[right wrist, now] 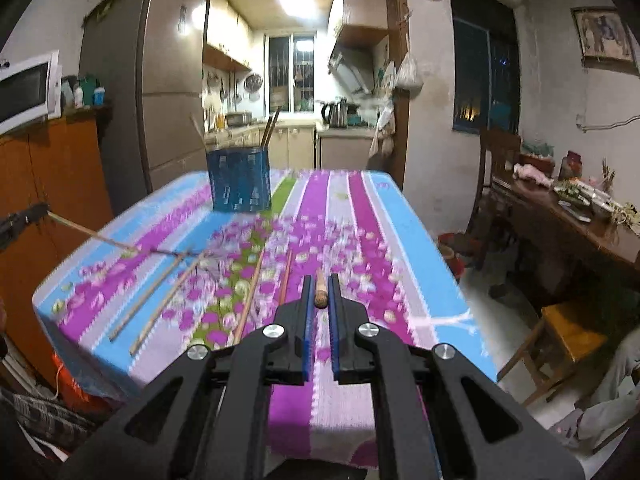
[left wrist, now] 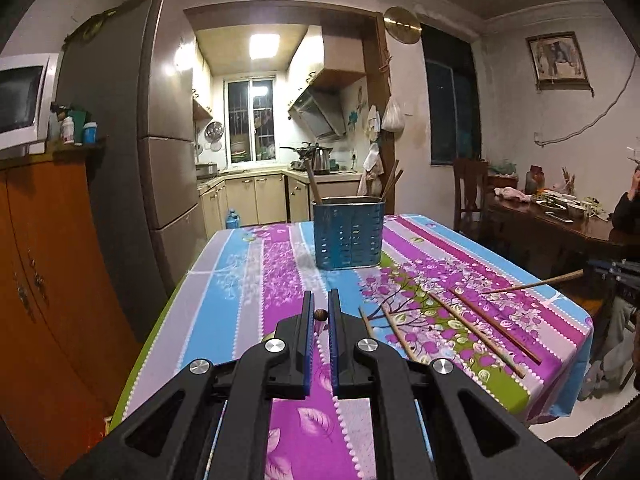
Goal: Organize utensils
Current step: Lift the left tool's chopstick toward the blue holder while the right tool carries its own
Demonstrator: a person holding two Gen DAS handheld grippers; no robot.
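The left gripper [left wrist: 320,312], black with blue pads, has its jaws drawn in narrow on a thin wooden chopstick [left wrist: 320,315], of which its own camera shows only the round brown butt end between the pads. The right wrist view gives the rest: that stick runs out sideways from the left gripper [right wrist: 38,212] and slopes down across the cloth, so its long axis lies crosswise to the jaws that hold it. Ahead of the left gripper, slightly to the right and well apart, stands the blue perforated metal utensil holder [left wrist: 347,236], upright on the striped purple, blue and green floral tablecloth [left wrist: 224,280], with a few sticks already leaning in it. Further right on the cloth lie the loose wooden chopsticks [left wrist: 494,322], four in all as far as can be told, roughly parallel with one another and pointing toward the far edge of the table. The right gripper [right wrist: 320,298], also black with blue pads, is likewise pinched on a second wooden chopstick [right wrist: 321,290], which points forward along the fingers, nearly end-on to the camera. From this side the holder [right wrist: 239,182] sits ahead and well to the left, so the left gripper looks the nearer to it. Judging by this, each stick must be tipped toward upright above the holder's open top before it is let go.
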